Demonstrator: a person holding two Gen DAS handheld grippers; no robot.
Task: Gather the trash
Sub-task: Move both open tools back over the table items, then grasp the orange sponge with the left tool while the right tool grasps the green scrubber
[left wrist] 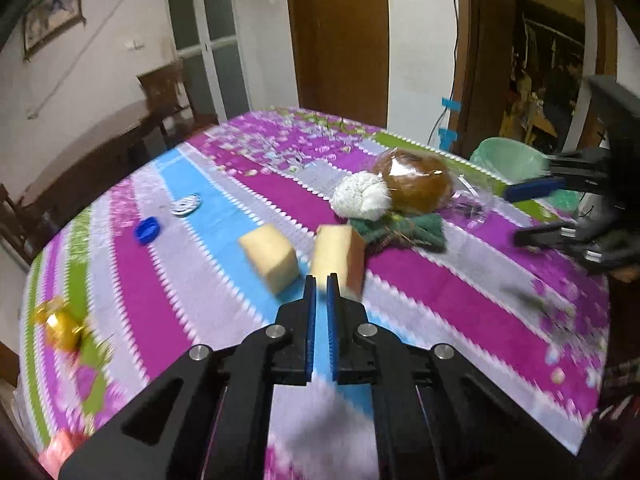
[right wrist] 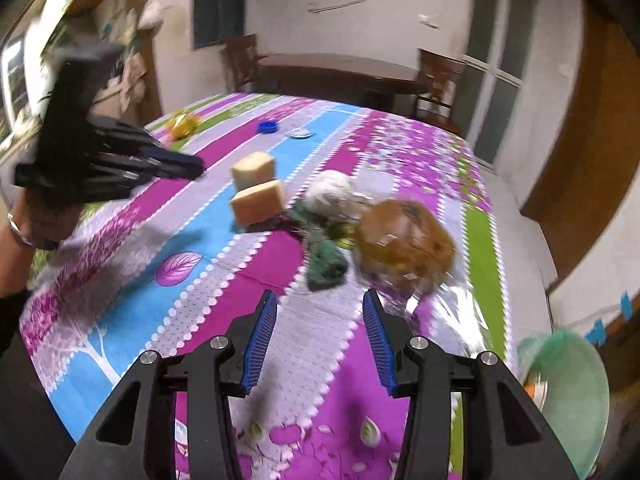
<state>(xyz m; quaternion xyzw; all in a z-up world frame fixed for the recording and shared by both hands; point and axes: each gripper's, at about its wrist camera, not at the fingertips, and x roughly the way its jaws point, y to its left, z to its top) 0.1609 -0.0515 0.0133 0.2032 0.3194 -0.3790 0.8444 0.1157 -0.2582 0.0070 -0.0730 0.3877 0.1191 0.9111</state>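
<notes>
My left gripper (left wrist: 321,282) is shut and empty, just short of two yellow sponge blocks (left wrist: 272,256) (left wrist: 338,254) on the striped tablecloth (left wrist: 440,280). Behind them lie a white yarn ball (left wrist: 362,196), a green cloth (left wrist: 404,230) and a wrapped brown bun (left wrist: 416,180). My right gripper (right wrist: 320,304) is open and empty above the cloth, near the green cloth (right wrist: 326,262) and the bun (right wrist: 404,240). It also shows in the left wrist view (left wrist: 532,212). The left gripper shows in the right wrist view (right wrist: 188,168). A green-lined trash bin (right wrist: 568,396) stands off the table's right edge.
A blue bottle cap (left wrist: 146,230), a striped lid (left wrist: 186,205) and a gold foil wrapper (left wrist: 62,326) lie at the left. Clear plastic wrap (right wrist: 452,320) lies beside the bun. Wooden chairs (right wrist: 436,80) and a dark table (right wrist: 340,68) stand behind.
</notes>
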